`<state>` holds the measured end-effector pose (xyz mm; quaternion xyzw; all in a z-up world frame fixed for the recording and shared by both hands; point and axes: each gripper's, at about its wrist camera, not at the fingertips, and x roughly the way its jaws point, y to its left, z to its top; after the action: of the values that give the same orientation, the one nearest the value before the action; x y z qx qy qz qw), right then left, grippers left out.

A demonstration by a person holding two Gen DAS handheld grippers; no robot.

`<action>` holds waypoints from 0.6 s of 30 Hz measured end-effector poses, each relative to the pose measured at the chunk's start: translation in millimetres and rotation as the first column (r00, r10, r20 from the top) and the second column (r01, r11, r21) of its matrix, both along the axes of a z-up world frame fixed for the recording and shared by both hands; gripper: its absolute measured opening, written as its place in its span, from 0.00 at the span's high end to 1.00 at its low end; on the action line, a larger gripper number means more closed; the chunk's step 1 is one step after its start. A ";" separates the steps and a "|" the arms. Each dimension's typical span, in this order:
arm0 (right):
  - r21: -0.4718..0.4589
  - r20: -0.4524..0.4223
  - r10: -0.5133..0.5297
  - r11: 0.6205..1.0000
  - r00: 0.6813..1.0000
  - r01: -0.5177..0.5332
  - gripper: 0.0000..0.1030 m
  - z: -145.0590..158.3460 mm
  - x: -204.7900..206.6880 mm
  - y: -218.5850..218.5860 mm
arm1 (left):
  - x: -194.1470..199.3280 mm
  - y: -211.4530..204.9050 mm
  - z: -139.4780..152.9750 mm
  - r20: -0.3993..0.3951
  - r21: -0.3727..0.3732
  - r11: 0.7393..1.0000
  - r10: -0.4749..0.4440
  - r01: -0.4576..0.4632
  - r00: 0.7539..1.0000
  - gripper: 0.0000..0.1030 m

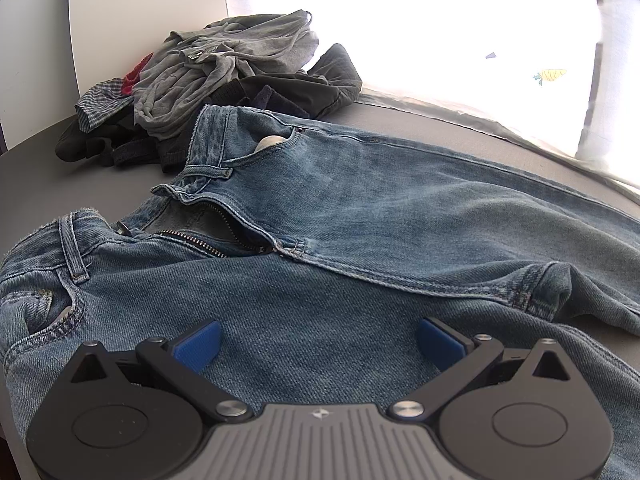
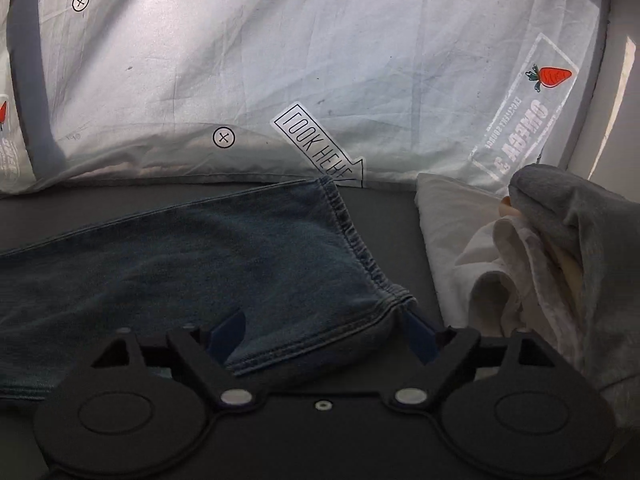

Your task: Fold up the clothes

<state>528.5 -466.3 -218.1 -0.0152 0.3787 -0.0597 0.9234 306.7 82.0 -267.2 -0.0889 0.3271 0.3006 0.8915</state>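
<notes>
A pair of blue jeans (image 1: 360, 208) lies flat on the grey tabletop (image 1: 48, 184), waistband to the left, fly unzipped. My left gripper (image 1: 318, 340) hovers over the near thigh, open, its blue pads (image 1: 196, 344) wide apart with only flat denim below them. The right wrist view shows the end of a jeans leg (image 2: 200, 256) with its stitched hem (image 2: 360, 252). My right gripper (image 2: 324, 336) is at the hem's near corner, open. The folded hem edge lies between its pads, and the pads do not press on it.
A heap of grey, dark and checked clothes (image 1: 224, 80) sits at the back left of the table. White and grey garments (image 2: 540, 256) are bunched to the right of the jeans leg. A pale printed sheet (image 2: 320, 60) hangs along the far edge.
</notes>
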 end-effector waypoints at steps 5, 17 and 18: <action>0.036 -0.102 -0.027 0.999 0.994 0.031 0.04 0.0 -97.5 21.8 | -0.6 0.5 0.2 0.002 -0.001 1.000 -0.002 0.002 1.000 0.00; 0.460 -0.053 -0.168 0.871 0.984 0.173 0.00 23.6 -219.8 31.2 | -6.2 -0.8 1.4 0.003 -0.007 1.000 -0.020 0.020 1.000 0.00; 0.487 -0.047 -0.193 0.852 0.980 0.191 0.00 24.9 -229.3 29.6 | -7.2 -1.1 1.5 0.002 -0.009 1.000 -0.024 0.024 1.000 0.00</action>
<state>299.1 -436.6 -193.2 0.2567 0.3795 -0.0538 0.8872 299.5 80.9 -265.7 -0.0891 0.3286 0.2884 0.8949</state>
